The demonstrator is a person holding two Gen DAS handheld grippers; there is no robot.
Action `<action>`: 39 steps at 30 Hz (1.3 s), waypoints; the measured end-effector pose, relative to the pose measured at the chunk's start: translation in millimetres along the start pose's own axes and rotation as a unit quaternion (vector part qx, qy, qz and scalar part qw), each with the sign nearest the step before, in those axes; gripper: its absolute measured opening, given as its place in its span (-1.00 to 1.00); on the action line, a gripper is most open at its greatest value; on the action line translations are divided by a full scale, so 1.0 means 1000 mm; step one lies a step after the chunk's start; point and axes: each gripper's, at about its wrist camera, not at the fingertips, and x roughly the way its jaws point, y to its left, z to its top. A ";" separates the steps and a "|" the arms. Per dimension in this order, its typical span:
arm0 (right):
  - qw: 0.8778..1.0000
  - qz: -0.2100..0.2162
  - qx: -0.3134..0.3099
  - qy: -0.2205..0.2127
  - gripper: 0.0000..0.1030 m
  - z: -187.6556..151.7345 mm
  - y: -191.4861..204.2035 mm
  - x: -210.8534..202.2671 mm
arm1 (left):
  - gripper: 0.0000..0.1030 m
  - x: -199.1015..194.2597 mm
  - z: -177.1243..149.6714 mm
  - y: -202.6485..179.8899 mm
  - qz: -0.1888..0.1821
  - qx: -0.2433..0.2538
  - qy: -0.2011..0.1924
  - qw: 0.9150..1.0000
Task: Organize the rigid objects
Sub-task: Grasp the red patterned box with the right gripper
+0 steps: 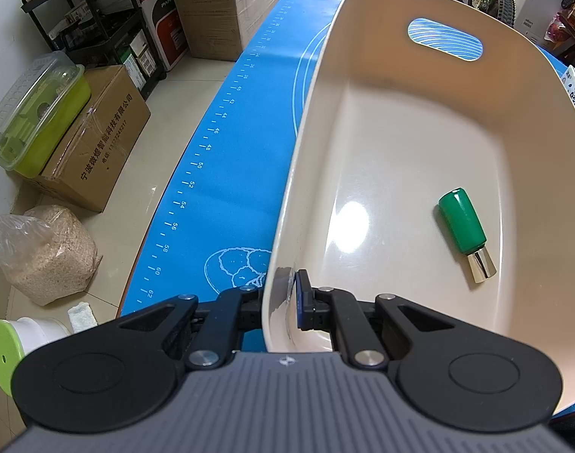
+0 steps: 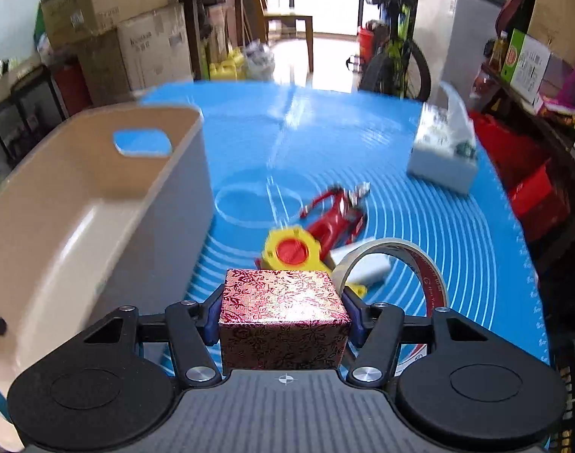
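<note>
Mid-transfer — right gripper (image 2: 283,311) clamped on red box (image 2: 283,317), right of bin (image 2: 98,196), over mat. Left gripper (image 1: 283,302) pinching bin's near wall, steadying. Next: lift box over rim, release beside green bottle (image 1: 464,230) inside bin.

Glossy smooth plastic basket (image 1: 400,143), shiny foil-look patterned box (image 2: 283,302), matt mat (image 2: 457,234).

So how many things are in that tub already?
1: a green bottle lying on the floor of the tub, toward its right side. The near corner is hidden behind the left gripper.
</note>
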 end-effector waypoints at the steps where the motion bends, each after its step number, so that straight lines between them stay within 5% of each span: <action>1: 1.000 0.003 -0.001 -0.011 0.24 0.003 0.002 -0.006 | -0.78 0.000 0.000 0.000 0.000 0.000 0.000 1.000; 15: 0.989 0.043 -0.056 -0.126 0.24 0.037 0.058 -0.067 | -0.78 0.000 0.000 0.000 0.000 0.000 0.000 1.000; 30: 0.999 -0.018 -0.020 0.025 0.24 -0.014 0.000 0.039 | -0.79 0.002 -0.001 0.000 -0.002 0.000 0.001 1.000; 39: 0.996 -0.040 -0.070 0.047 0.30 -0.026 0.011 0.050 | -0.78 0.001 -0.001 0.000 0.000 0.000 0.002 1.000</action>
